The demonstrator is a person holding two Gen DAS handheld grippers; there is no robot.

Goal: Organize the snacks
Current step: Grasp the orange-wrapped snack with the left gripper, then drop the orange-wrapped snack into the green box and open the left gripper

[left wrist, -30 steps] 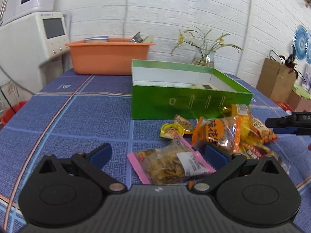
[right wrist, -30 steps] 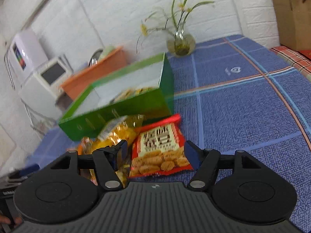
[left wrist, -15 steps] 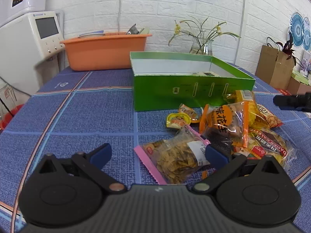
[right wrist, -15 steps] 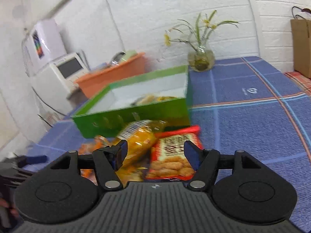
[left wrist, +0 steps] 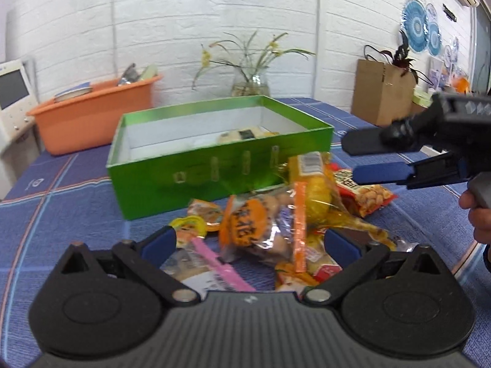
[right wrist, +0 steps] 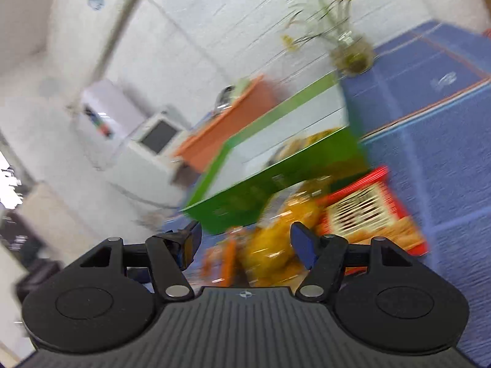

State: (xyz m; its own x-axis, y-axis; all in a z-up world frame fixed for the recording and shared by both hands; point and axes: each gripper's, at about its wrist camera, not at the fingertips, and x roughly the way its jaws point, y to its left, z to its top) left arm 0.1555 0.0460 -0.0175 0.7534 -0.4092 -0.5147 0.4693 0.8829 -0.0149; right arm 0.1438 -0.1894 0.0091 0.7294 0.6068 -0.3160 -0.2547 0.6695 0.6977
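Left wrist view: left gripper (left wrist: pixel 250 242) spread wide over snack pile (left wrist: pixel 276 214).
Right gripper (right wrist: pixel 245 240): parted, empty, near green box (left wrist: pixel 214 150).

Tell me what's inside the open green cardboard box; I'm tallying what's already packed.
The green cardboard box shows one pale snack packet near its back wall. The front wall hides the near floor.

L gripper (left wrist: pixel 250 243) fingers spread wide, held low; R gripper (right wrist: pixel 245 239) also open, tilted.
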